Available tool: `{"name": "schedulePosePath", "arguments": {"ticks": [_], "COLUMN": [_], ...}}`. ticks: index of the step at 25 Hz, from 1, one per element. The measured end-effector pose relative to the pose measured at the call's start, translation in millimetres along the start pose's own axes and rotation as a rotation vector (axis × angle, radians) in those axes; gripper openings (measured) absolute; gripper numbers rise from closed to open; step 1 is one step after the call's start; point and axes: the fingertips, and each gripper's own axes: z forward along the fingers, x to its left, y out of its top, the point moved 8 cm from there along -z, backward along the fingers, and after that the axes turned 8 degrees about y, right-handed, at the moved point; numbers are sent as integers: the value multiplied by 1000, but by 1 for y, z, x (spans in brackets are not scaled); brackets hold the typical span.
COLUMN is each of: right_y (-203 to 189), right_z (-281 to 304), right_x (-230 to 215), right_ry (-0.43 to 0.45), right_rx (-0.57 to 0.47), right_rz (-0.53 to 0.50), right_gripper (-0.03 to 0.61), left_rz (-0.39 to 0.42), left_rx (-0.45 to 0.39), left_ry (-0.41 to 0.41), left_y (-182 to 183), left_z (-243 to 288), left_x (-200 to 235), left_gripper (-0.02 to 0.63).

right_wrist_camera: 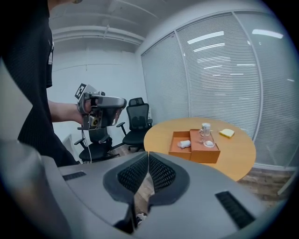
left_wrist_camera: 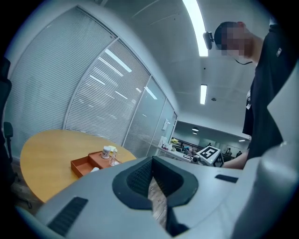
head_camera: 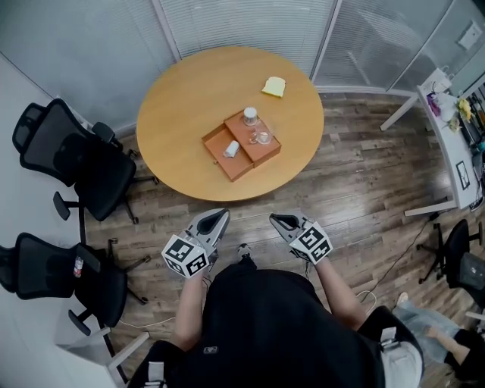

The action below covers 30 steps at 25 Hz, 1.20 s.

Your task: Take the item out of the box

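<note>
While left gripper [head_camera: 218, 220] and right gripper [head_camera: 280, 221] are held shut, empty, off table [head_camera: 182, 114] edge, white item [head_camera: 232, 148] is seen in box [head_camera: 214, 148].

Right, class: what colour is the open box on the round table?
The box is orange, seen best in the head view.

place: office; cues: round table [head_camera: 182, 114]; swivel chairs [head_camera: 83, 163]; blinds [head_camera: 250, 23]

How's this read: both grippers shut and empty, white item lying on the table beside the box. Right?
One slip: the white item lies inside the open box, not beside it, as the head view shows. The left gripper and right gripper are shut and empty.
</note>
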Motion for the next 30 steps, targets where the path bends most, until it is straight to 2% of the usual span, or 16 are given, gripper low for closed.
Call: {"name": "schedulePosePath", "arguments": {"ticks": [19,30], "right_y": [25,26], "right_z": [46,30], "right_x": [-18,-45], "right_ry": [-82,-106], "right_rx": [-23,-17], "right_rz": [22,29], "right_gripper": [6,6], "left_rz": [5,11], "left_rx": [55,80], "left_ry": [-84,-76], "left_y": [12,16], "left_z": [20,35], "left_x": [65,66], "left_gripper": [6,6]}}
